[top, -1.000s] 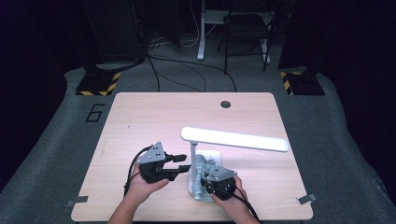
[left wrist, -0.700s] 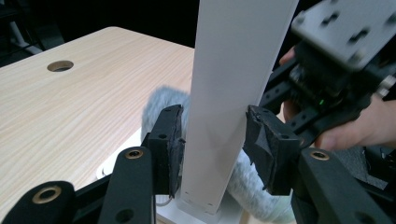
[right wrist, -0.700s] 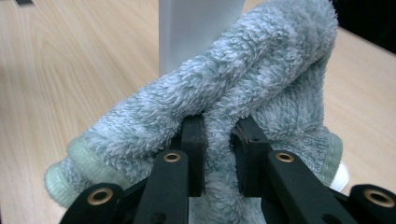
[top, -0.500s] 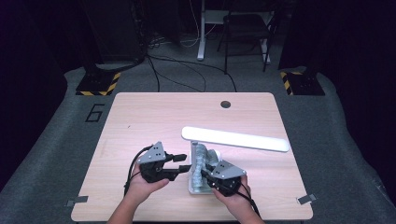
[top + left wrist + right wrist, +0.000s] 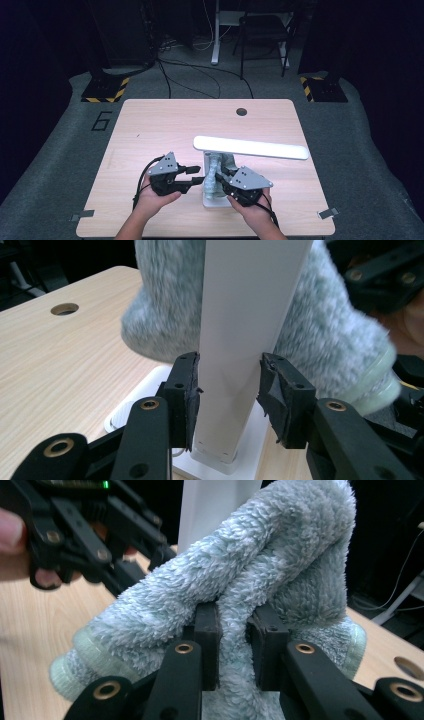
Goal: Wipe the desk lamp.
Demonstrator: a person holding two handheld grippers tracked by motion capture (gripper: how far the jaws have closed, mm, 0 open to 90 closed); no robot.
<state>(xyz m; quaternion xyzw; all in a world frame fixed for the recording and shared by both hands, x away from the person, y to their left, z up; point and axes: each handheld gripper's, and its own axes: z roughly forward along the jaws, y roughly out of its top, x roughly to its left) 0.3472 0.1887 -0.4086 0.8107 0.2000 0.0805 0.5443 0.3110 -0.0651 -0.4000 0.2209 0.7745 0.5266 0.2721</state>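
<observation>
A white desk lamp stands near the table's front edge, with a flat base (image 5: 212, 202), an upright post (image 5: 240, 340) and a long head bar (image 5: 250, 147). My left gripper (image 5: 199, 176) reaches in from the left. Its jaws have just been closing on the post low down, and both pads (image 5: 186, 390) press its sides. My right gripper (image 5: 234, 635) is shut on a fluffy grey-green cloth (image 5: 260, 565). The cloth (image 5: 216, 172) is bunched against the post just under the head bar. It hides much of the post (image 5: 210, 505) in the right gripper view, where the left gripper (image 5: 85, 535) is at upper left.
The lamp's head bar reaches right over the wooden table (image 5: 160, 130). A cable hole (image 5: 242, 111) sits at the far edge. Tape tabs mark the front corners. Beyond the table are dark floor, cables and a chair (image 5: 260, 30).
My right gripper has risen with the cloth, sliding it up the lamp post towards the head bar. The left gripper has stayed at the post.
</observation>
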